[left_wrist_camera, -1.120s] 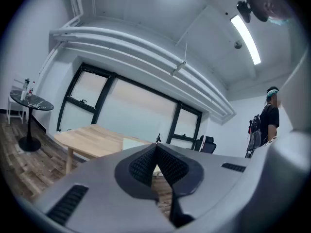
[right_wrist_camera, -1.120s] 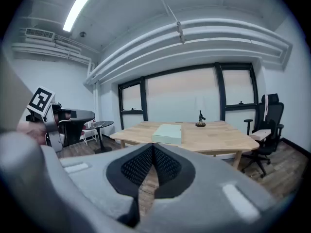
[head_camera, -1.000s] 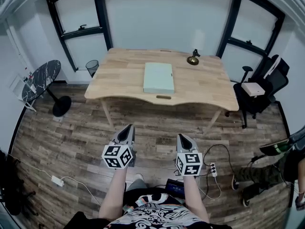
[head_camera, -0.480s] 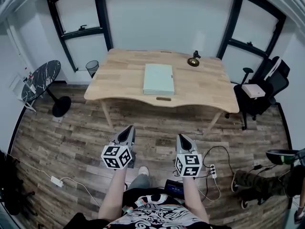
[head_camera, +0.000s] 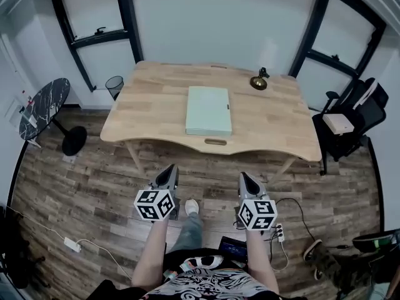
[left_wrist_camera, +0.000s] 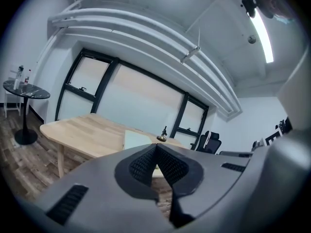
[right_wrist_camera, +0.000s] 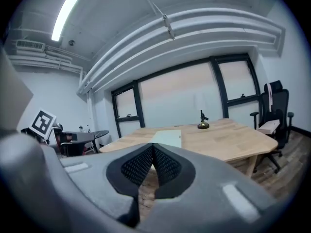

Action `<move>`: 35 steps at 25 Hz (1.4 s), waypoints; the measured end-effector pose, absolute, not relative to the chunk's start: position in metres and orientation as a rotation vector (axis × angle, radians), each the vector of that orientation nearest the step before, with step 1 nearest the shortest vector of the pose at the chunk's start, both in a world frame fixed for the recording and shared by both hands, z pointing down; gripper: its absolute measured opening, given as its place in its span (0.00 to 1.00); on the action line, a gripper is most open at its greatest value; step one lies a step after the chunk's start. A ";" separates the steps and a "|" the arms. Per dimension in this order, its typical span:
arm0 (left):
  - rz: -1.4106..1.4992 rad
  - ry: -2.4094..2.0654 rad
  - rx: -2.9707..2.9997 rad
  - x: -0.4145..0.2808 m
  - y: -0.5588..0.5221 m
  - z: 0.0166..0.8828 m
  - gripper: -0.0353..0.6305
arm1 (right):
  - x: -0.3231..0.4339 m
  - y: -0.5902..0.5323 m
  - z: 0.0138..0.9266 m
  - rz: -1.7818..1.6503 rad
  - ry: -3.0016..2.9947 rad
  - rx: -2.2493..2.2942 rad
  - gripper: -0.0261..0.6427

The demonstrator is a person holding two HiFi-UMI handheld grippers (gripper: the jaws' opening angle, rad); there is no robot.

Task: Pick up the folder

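The pale green folder [head_camera: 209, 110] lies flat in the middle of the wooden worktop [head_camera: 150, 99], with a small brass ornament [head_camera: 259, 80] to its far right. The left claw [head_camera: 169, 169] and right claw [head_camera: 243, 177] hang over the plank floor [head_camera: 94, 186] on the near side, well apart from the worktop. Each is pinched fully together and holds nothing.

A wooden bench [head_camera: 150, 105] sits upper centre, with a small brass ornament [head_camera: 258, 82] near its upper right corner. A round dark table [head_camera: 44, 102] and a wire bin [head_camera: 114, 85] stand at left, and a black office chair [head_camera: 353, 108] at right.
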State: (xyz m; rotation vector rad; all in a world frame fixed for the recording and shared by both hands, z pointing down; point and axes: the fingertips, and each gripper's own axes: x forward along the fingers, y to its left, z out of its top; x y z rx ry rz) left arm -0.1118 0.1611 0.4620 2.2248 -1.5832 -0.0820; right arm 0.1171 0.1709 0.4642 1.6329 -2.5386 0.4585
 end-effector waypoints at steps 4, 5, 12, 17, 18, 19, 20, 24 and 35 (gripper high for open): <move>-0.067 -1.587 2.184 -0.126 0.078 0.468 0.06 | 0.110 0.094 0.458 0.559 -2.593 1.647 0.04; -0.050 -1.584 2.184 -0.129 0.056 0.467 0.06 | 0.107 0.074 0.458 0.555 -2.579 1.645 0.04; 0.070 -1.581 2.194 -0.148 -0.090 0.473 0.06 | 0.099 -0.067 0.450 0.457 -2.516 1.692 0.04; 0.117 -1.546 2.194 -0.153 -0.159 0.484 0.06 | 0.091 -0.127 0.463 0.543 -2.526 1.658 0.04; 0.125 -1.535 2.196 -0.152 -0.167 0.487 0.06 | 0.091 -0.134 0.466 0.559 -2.525 1.650 0.04; 0.131 -1.528 2.197 -0.150 -0.174 0.490 0.06 | 0.091 -0.138 0.470 0.589 -2.532 1.633 0.04; 0.133 -1.521 2.196 -0.149 -0.178 0.493 0.06 | 0.089 -0.140 0.473 0.626 -2.543 1.614 0.04; 0.115 -1.485 2.174 -0.150 -0.196 0.506 0.06 | 0.089 -0.148 0.491 0.735 -2.512 1.606 0.04; 0.119 -1.457 2.171 -0.148 -0.231 0.518 0.06 | 0.076 -0.178 0.516 0.482 -2.351 1.539 0.04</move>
